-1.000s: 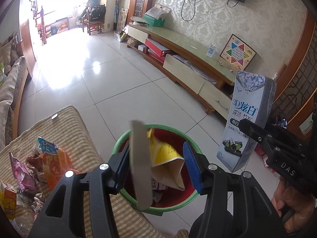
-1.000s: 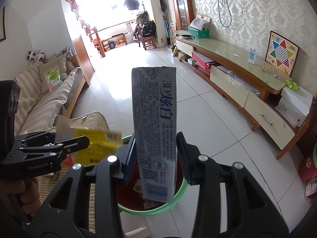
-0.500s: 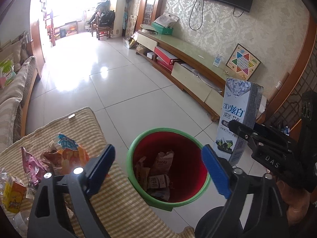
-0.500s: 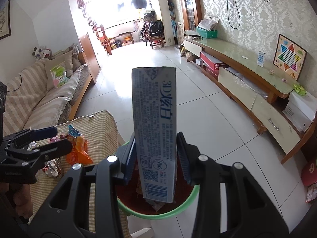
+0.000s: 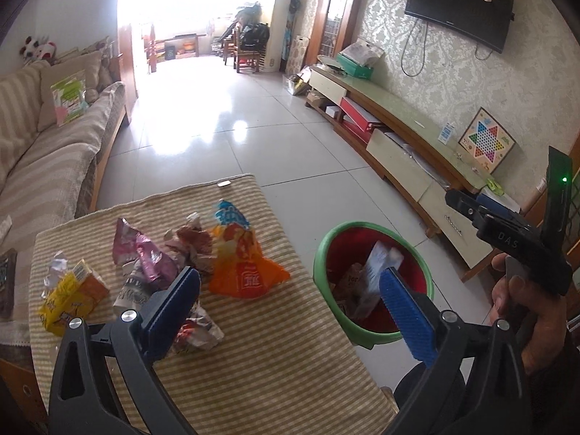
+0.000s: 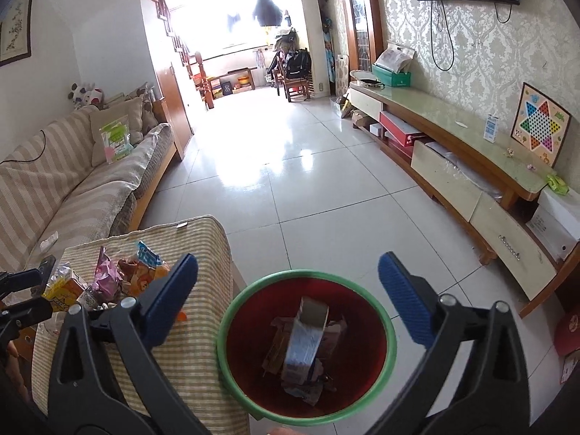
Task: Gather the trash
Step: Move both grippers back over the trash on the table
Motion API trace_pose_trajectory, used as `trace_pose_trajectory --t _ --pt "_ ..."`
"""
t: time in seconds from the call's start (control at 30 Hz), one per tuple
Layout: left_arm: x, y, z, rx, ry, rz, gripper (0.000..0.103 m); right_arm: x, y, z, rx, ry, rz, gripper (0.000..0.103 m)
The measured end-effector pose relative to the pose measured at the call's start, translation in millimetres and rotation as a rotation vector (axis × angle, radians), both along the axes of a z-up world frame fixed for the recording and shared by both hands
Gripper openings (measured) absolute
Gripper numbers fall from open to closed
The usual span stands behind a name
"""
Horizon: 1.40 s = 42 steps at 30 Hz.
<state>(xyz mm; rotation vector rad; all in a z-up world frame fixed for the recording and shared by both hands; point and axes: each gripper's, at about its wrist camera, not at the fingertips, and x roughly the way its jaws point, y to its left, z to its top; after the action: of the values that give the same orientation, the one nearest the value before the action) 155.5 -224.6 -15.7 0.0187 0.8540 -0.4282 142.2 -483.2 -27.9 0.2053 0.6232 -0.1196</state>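
A red bin with a green rim (image 6: 304,273) stands on the floor beside a table under a striped cloth (image 5: 261,362). A blue-white toothpaste box (image 6: 302,344) lies in the bin on other wrappers. My right gripper (image 6: 288,264) hangs above the bin, jaws opening wide with nothing between them. My left gripper (image 5: 288,279) hovers over the table's near right part, jaws also opening and empty, with the bin (image 5: 373,224) to its right. On the cloth lie an orange wrapper (image 5: 246,272), a pink wrapper (image 5: 145,253), a yellow carton (image 5: 72,290) and a crumpled foil wrapper (image 5: 195,330).
A striped sofa (image 6: 72,181) runs along the left. A long low TV cabinet (image 6: 453,152) lines the right wall. White tiled floor (image 6: 308,181) stretches ahead. A hand (image 5: 522,311) grips the right tool at the left wrist view's right edge.
Both grippers went from shut to wide open. The yellow wrapper and the toothpaste box dropped into the bin. The left gripper swung left from over the bin toward the table's pile.
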Motion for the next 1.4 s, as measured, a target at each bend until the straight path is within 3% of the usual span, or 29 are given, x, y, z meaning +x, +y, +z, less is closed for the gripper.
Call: trace_pose_trajectory --t 0.33,0.47,0.77,1.1,1.27,1.4 --pt "-8.2 39.1 4.0 -0.037 -0.017 0.061 0.095 -0.6 26.5 13.1 -0.045 0.015 0.008 0.098" --pt "-14.9 59.0 9.3 -0.046 -0.037 0.09 0.095 2.0 55.9 19.6 -0.069 0.012 0.052 0.098" --pt "-32.8 145.5 8.3 -0.085 -0.05 0.219 0.095 8.2 133.3 29.6 -0.107 0.013 0.156 0.098" --pt "-47.7 239.0 -26.8 -0.087 0.001 0.382 0.095 6.9 218.2 3.7 -0.14 0.077 0.288 0.098" --pt "-46.1 260.5 -50.6 -0.073 0.055 0.399 0.095 6.9 248.4 -10.8 -0.153 0.111 0.346 0.098" --pt "-36.8 262.0 -68.0 -0.004 0.087 0.352 0.095 10.8 258.3 -22.9 -0.143 0.146 0.367 0.098"
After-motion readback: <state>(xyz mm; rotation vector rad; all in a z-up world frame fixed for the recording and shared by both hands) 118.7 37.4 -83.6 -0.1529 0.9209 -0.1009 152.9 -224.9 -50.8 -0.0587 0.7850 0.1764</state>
